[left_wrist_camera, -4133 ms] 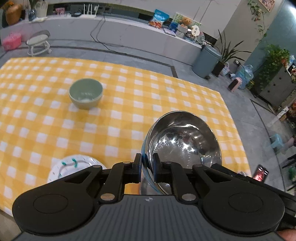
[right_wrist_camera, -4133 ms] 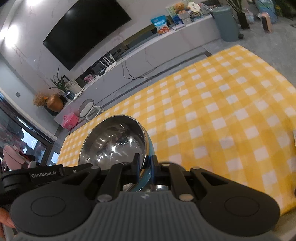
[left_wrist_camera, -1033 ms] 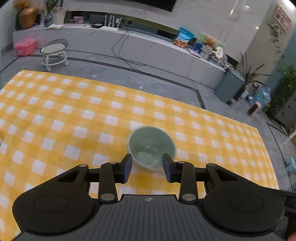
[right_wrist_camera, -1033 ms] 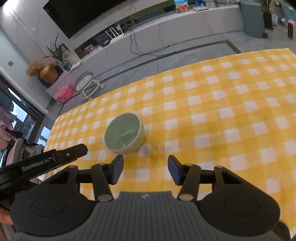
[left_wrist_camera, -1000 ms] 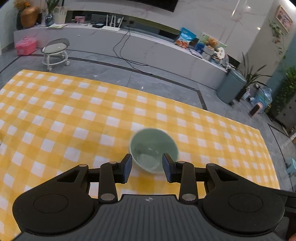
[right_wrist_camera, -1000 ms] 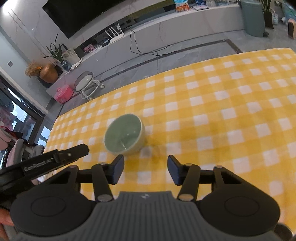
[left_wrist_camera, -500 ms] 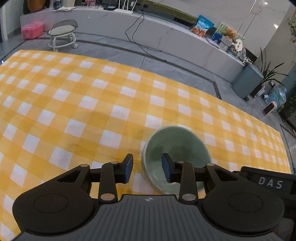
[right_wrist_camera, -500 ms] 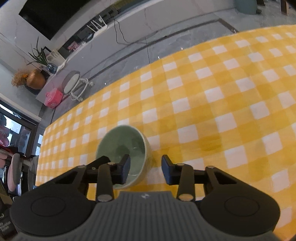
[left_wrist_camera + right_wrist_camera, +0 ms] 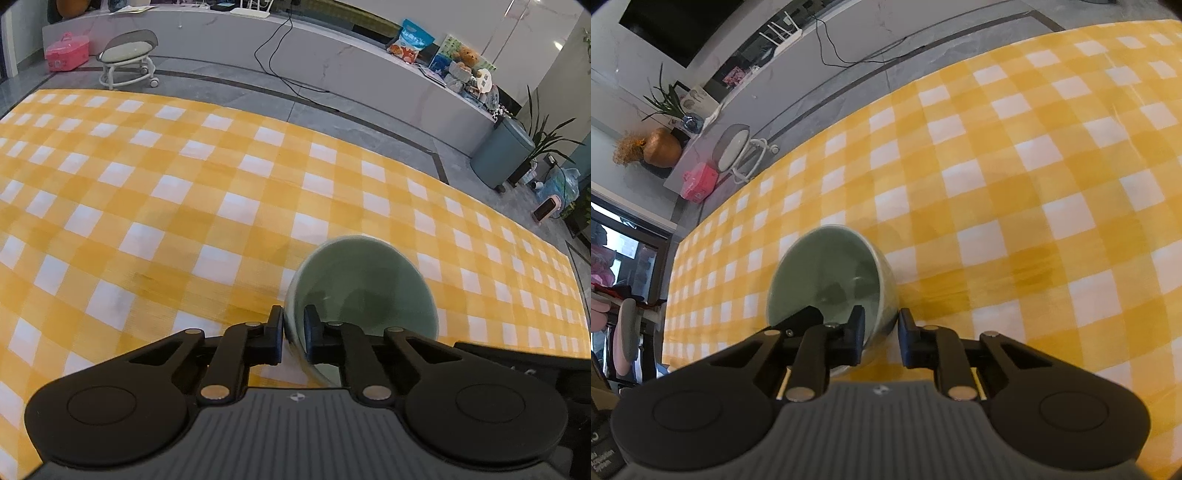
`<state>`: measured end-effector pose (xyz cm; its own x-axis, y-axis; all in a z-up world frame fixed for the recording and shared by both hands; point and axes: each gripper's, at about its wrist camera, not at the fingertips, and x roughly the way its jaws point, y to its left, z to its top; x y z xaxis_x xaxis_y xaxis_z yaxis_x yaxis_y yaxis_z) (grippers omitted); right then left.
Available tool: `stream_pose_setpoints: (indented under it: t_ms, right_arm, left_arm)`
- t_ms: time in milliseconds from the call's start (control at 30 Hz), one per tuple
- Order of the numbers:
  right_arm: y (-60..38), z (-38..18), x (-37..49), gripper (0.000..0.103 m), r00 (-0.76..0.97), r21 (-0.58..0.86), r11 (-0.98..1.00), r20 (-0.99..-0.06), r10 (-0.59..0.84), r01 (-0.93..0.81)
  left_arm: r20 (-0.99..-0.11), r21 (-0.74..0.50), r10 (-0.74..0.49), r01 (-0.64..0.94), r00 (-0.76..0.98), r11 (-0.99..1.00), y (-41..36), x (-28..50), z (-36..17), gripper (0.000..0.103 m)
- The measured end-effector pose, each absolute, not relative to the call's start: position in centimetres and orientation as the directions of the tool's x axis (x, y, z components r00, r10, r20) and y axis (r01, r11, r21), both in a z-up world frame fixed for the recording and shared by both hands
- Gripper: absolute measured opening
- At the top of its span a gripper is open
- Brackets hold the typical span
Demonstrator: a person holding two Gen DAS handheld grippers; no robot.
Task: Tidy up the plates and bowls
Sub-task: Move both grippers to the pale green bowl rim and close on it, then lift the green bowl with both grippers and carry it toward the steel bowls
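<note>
Left wrist view shows the fingers (image 9: 276, 332) of the left gripper (image 9: 293, 334) drawn narrow on the near-left wall of the green bowl (image 9: 364, 291), one inside the rim and one outside, pads pressing the wall. Seen from the right wrist, the right gripper (image 9: 881, 338) straddles the bowl's opposite wall the same way, its fingers (image 9: 855, 334) narrow around the rim, the outer one looking just shy of the glaze. Both pairs of jaws have just been closing, where a second ago they stood wide above the bowl with nothing between them. The bowl sits on the yellow checked cloth (image 9: 147, 206) covering the surface, toward its near right part in the left view and well in from the far edge. By my reading, the two-handed grasp is now made, so lifting the bowl toward a stack comes next.
</note>
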<state>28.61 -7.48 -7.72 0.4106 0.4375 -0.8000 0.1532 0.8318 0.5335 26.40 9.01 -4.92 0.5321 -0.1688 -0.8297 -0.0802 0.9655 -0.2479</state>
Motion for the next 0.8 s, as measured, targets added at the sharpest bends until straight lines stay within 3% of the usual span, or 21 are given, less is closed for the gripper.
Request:
stream_pose_setpoints:
  t_ms: [800]
  right_arm:
    - [-11.1, -1.8, 20.5, 0.01, 0.419, 0.555, 0.823, -0.78, 0.465, 0.121]
  left_arm:
    - [-0.823, -0.255, -0.214, -0.006, 0.526, 0.967, 6.3, 18.9, 2.0, 0.01]
